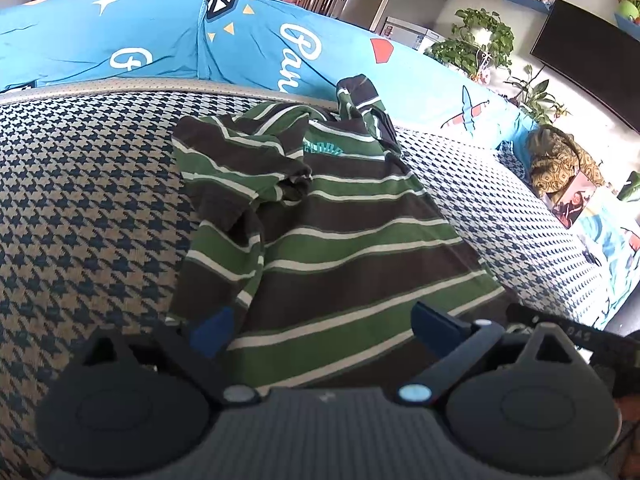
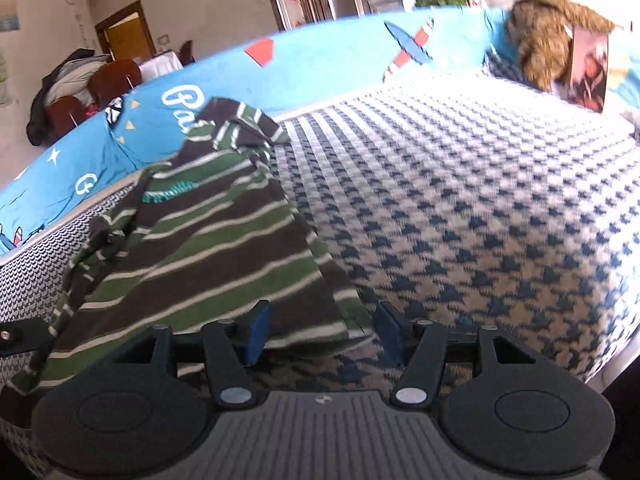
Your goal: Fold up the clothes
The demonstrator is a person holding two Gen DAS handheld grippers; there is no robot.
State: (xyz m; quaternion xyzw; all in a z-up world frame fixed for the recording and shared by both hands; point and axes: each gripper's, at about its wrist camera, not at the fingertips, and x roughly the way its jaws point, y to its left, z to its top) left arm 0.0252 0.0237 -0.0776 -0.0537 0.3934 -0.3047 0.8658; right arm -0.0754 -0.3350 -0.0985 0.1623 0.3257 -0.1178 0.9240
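Observation:
A green, brown and white striped shirt (image 1: 336, 232) lies on the houndstooth sofa seat (image 1: 88, 208), hem toward me, its left sleeve folded in over the chest. My left gripper (image 1: 320, 328) is open, its blue pads straddling the shirt's hem at the near edge. In the right wrist view the same shirt (image 2: 216, 248) lies to the left, collar against the blue backrest. My right gripper (image 2: 320, 332) is open over the shirt's near right hem corner, the cloth edge between its pads.
A blue printed cover (image 1: 256, 40) drapes the sofa back. A brown patterned cushion (image 2: 548, 40) and a photo card (image 2: 588, 68) sit at the sofa's far right end. Houndstooth seat (image 2: 480, 208) extends right of the shirt. Plants (image 1: 480, 44) and a TV (image 1: 592, 56) stand beyond.

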